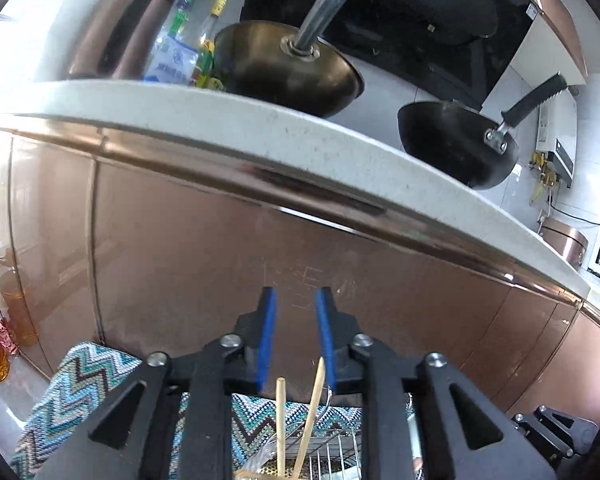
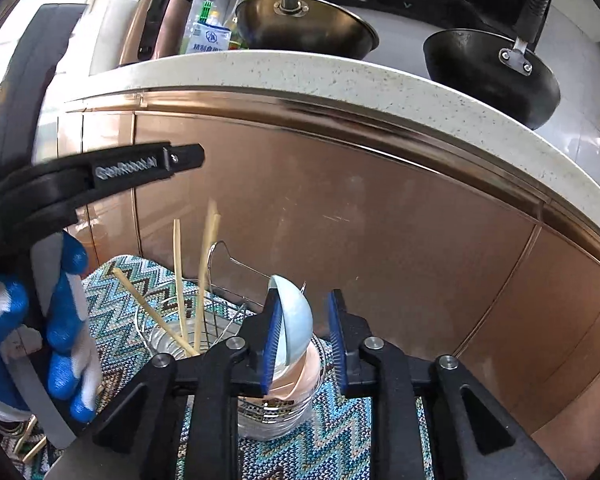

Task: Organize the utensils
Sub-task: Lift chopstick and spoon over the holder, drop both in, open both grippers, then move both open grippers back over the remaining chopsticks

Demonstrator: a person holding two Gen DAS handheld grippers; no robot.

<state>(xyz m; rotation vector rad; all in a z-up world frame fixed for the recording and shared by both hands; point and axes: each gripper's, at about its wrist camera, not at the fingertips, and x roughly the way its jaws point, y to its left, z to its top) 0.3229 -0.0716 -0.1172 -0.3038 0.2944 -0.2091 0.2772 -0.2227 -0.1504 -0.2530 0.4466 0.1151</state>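
Chopsticks (image 2: 204, 280) standing in wire rack (image 2: 236, 312); both tools, left tool (image 1: 296, 332) and right tool (image 2: 304, 336), released, gripping nothing; backing straight off rack, avoiding spoon (image 2: 296, 320)

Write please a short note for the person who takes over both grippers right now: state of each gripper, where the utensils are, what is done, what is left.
Left gripper: open, nothing between the pads; chopsticks stand just below it.
Right gripper: open; light-blue spoon sits against its left pad, apparently released.
Utensils: chopsticks upright in the wire holder; spoon stands in the glass jar, both on the zigzag mat in front of the copper cabinet.
Done: chopsticks and spoon seem sorted.
Left: pull both grippers clear; check for other utensils, none visible here.
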